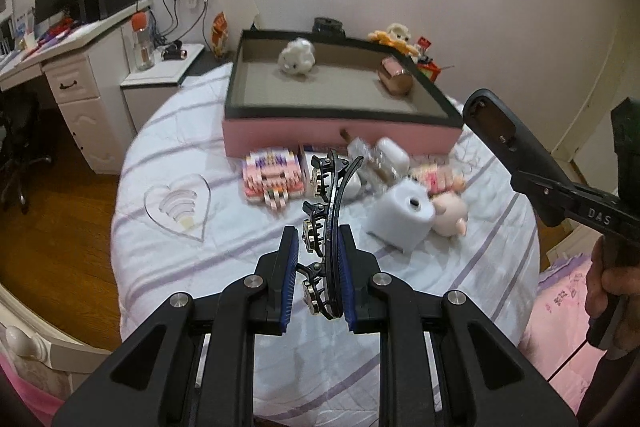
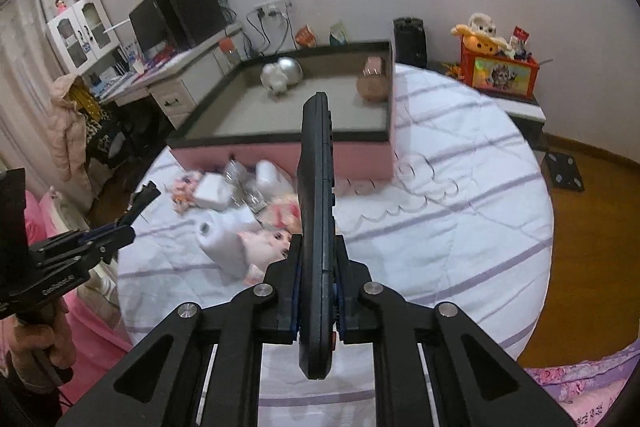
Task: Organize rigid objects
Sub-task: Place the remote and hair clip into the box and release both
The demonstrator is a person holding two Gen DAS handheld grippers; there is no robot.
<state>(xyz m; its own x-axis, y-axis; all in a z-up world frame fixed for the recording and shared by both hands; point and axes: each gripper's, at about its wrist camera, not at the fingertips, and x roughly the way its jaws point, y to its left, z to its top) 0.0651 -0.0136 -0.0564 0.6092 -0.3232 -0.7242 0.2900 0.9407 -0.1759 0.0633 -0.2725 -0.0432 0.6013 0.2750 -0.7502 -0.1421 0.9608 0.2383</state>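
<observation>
My left gripper is shut on a black strip of hair clips and holds it above the round bed. My right gripper is shut on a black remote control, held upright on edge; it shows at the right of the left wrist view. A pink drawer box with a grey inside stands ahead and holds a white figurine and a copper-pink item. In front of it lie a pink block toy, a white cube, a pink pig and a doll.
A clear heart-shaped plaque lies left on the striped sheet. A clear cloud-shaped plaque lies right of the box. A white desk with monitor stands far left. A red toy box sits on a nightstand at the back right.
</observation>
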